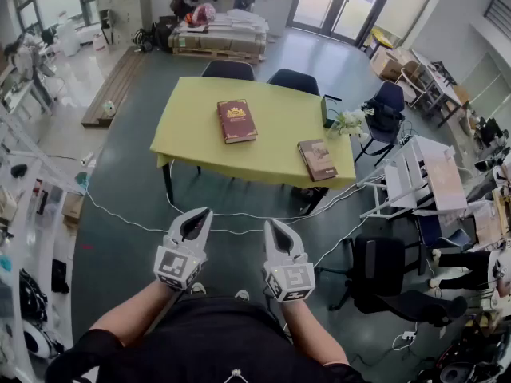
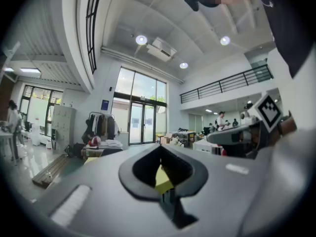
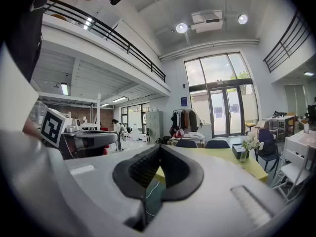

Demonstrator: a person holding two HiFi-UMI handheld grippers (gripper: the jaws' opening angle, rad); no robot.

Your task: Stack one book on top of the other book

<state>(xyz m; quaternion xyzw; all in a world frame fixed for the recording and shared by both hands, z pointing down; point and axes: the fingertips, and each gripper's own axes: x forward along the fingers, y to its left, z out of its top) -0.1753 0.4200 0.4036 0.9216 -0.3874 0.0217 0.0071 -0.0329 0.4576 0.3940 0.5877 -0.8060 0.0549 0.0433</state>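
A dark red book (image 1: 236, 120) lies flat near the middle of the yellow-green table (image 1: 192, 138). A brown book (image 1: 317, 159) lies by the table's near right corner, well apart from the red one. Both grippers are held side by side in front of the person, a good way short of the table. The left gripper (image 1: 197, 216) is shut with nothing in it, and so is the right gripper (image 1: 275, 227). In the left gripper view the left gripper's (image 2: 160, 151) jaws meet. In the right gripper view the right gripper's (image 3: 159, 150) jaws also meet, with the table (image 3: 237, 158) beyond.
Two dark chairs (image 1: 228, 69) stand behind the table. A flower vase (image 1: 349, 121) and a green box (image 1: 329, 110) sit at its right end. A white rack (image 1: 415, 174) and a black office chair (image 1: 383, 270) stand to the right. A white cable (image 1: 239, 215) runs across the floor.
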